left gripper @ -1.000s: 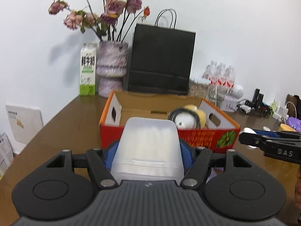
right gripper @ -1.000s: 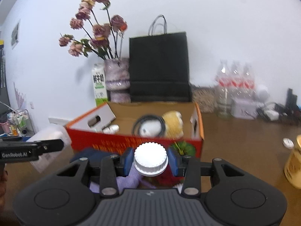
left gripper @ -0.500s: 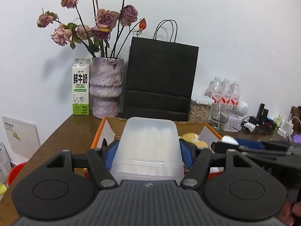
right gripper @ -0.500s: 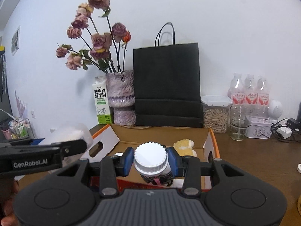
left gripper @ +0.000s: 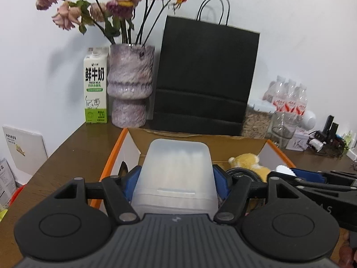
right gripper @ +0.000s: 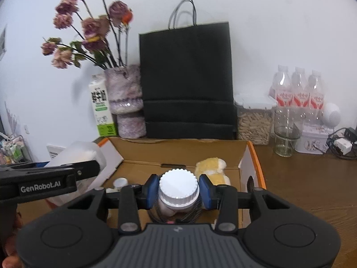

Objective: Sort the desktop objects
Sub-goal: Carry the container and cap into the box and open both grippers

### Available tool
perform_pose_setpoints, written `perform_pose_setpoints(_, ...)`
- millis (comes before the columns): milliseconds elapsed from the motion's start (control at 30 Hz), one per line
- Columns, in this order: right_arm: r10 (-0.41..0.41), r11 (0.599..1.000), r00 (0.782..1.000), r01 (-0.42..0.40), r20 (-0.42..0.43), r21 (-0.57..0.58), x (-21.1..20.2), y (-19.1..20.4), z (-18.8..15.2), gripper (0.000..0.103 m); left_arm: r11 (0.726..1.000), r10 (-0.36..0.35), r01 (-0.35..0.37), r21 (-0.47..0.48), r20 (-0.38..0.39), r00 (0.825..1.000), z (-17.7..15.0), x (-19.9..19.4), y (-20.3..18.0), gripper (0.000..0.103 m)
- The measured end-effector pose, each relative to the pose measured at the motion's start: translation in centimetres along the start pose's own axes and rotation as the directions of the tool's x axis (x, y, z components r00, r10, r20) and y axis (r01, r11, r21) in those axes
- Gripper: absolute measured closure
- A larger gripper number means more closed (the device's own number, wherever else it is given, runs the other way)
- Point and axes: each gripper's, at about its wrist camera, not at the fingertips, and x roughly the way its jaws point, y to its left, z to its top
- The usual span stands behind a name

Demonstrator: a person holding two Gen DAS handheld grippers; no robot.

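My left gripper (left gripper: 176,185) is shut on a translucent white plastic box (left gripper: 176,174) and holds it over the left part of the orange cardboard box (left gripper: 116,154). My right gripper (right gripper: 178,192) is shut on a white-capped bottle (right gripper: 178,187) and holds it over the same cardboard box (right gripper: 178,149). A yellow plush toy (right gripper: 212,167) and a coiled black cable (left gripper: 242,174) lie inside the box. The left gripper and its plastic box show at the left of the right wrist view (right gripper: 75,156).
Behind the box stand a black paper bag (left gripper: 205,76), a purple vase with dried roses (left gripper: 130,84) and a milk carton (left gripper: 95,87). A jar of pegs (right gripper: 254,120), a glass (right gripper: 285,134) and water bottles (right gripper: 299,89) stand at right on the wooden desk (right gripper: 312,183).
Both grippers have risen and moved forward over the cardboard box with their loads. The view now looks down into the box interior.
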Motion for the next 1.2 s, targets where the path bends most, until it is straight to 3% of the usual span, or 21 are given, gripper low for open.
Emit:
perform_pose_setpoints(400, -0.028, 0.999, 0.998, 0.025, -0.058, -0.044, 1.8, 0.2, -0.7, 0.064, 0.999, 0.025, -0.023, 0.041, -0.056, 0.998, -1.1, 2.6, -0.1, 0.034)
perform_pose_setpoints(433, -0.030, 0.998, 0.997, 0.027, -0.064, -0.047, 1.8, 0.2, -0.7, 0.056, 0.999, 0.035, -0.032, 0.044, -0.055, 0.998, -1.1, 2.5, -0.1, 0.031)
perform_pose_setpoints(467, -0.033, 0.998, 0.997, 0.029, -0.072, -0.052, 1.8, 0.2, -0.7, 0.048, 0.998, 0.048, -0.045, 0.046, -0.050, 0.998, -1.0, 2.4, -0.2, 0.017)
perform_pose_setpoints(500, -0.036, 0.998, 0.996, 0.032, -0.076, -0.055, 1.7, 0.2, -0.7, 0.028, 0.997, 0.065, -0.063, 0.048, -0.038, 0.997, -0.9, 2.2, -0.2, 0.003)
perform_pose_setpoints(533, -0.040, 0.998, 0.996, 0.036, -0.075, -0.056, 1.6, 0.2, -0.6, 0.013, 0.996, 0.076, -0.075, 0.049, -0.018, 0.997, -0.7, 1.8, -0.2, 0.000)
perform_pose_setpoints(633, -0.050, 0.996, 0.996, 0.045, -0.070, -0.072, 1.1, 0.3, -0.3, 0.000, 0.996, 0.083, -0.083, 0.042, 0.021, 0.996, -0.3, 0.9, -0.2, 0.000)
perform_pose_setpoints(1200, -0.062, 0.993, 0.995, 0.053, -0.083, -0.109, 0.1, 1.1, 0.1, 0.000, 0.995, 0.091, -0.091, 0.029, 0.010, 0.996, 0.0, 0.3, 0.0, 0.000)
